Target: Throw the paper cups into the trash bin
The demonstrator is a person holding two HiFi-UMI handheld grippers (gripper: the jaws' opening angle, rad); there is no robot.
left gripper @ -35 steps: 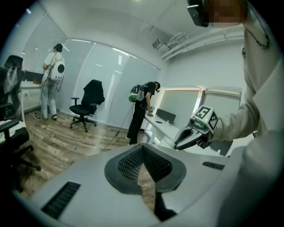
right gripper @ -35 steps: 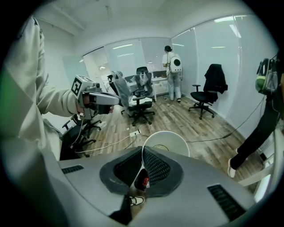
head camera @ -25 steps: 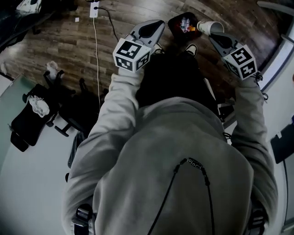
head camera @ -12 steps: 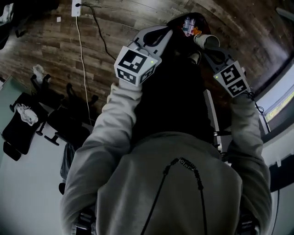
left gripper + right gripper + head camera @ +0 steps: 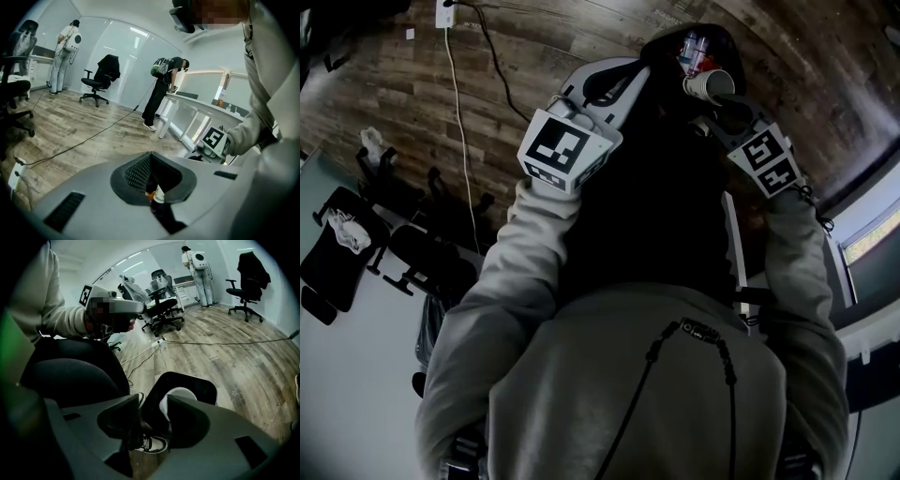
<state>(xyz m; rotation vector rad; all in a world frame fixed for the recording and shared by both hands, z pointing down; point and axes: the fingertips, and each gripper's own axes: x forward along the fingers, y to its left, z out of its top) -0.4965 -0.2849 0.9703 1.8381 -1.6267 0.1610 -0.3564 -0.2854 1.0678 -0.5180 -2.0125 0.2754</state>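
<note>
A white paper cup [image 5: 709, 86] lies sideways at my right gripper [image 5: 719, 101], above the black trash bin [image 5: 667, 45] on the wooden floor. The bin holds bottles and wrappers. In the right gripper view the cup [image 5: 177, 398] rests against the right-hand jaw over the bin [image 5: 202, 383]. The jaws of that gripper [image 5: 154, 420] are opening, and the left-hand jaw stands clear of the cup. My left gripper [image 5: 617, 82] hovers beside the bin with nothing in it. Its jaws [image 5: 152, 186] meet in a narrow slit.
The person's dark legs and a shoe [image 5: 153, 444] stand right next to the bin. A power strip [image 5: 445, 13] and its cable [image 5: 455, 103] run across the floor at left. Black office chairs [image 5: 412, 253] stand lower left. Two people [image 5: 161, 91] work at desks farther off.
My right gripper has carried the cup leftward from beside the bin to over it, and its jaws have parted. The left gripper has stayed beside the bin.
</note>
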